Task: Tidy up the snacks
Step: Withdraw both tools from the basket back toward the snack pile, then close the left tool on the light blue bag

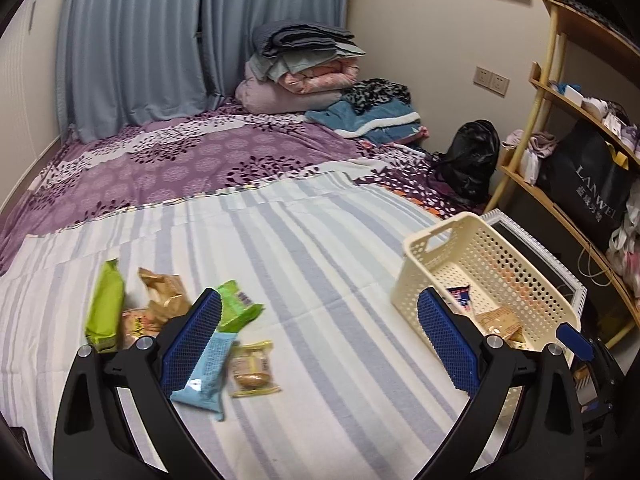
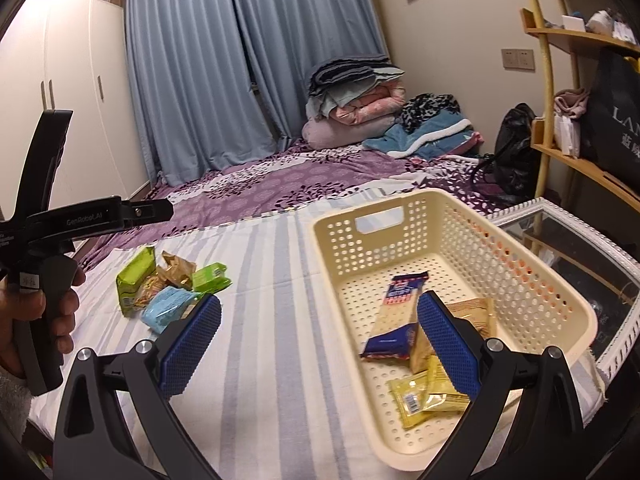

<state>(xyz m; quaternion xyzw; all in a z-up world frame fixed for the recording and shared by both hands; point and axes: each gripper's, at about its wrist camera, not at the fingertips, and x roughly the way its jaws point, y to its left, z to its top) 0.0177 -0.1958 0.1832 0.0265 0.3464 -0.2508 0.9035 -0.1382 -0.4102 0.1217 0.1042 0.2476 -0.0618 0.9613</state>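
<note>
Several snack packets lie in a pile on the striped bed sheet: a light blue packet (image 1: 206, 376), a clear-wrapped pastry (image 1: 252, 368), a green packet (image 1: 238, 306), a tall lime packet (image 1: 106, 306) and a brown packet (image 1: 166, 294). The pile also shows in the right wrist view (image 2: 172, 284). A cream perforated basket (image 2: 452, 216) stands on the right and holds a blue-and-cream packet (image 2: 394, 316), a tan packet (image 2: 476, 312) and a yellow packet (image 2: 420, 396). My left gripper (image 1: 320, 332) is open and empty, above the sheet beside the pile. My right gripper (image 2: 320, 340) is open and empty at the basket's near left edge.
The basket also shows in the left wrist view (image 1: 484, 264). A white-framed glass tabletop (image 2: 580, 256) sits right of the basket. A wooden shelf (image 1: 576, 128) with bags stands at the right. Folded bedding (image 1: 304, 68) and a black bag (image 1: 472, 160) lie at the far end.
</note>
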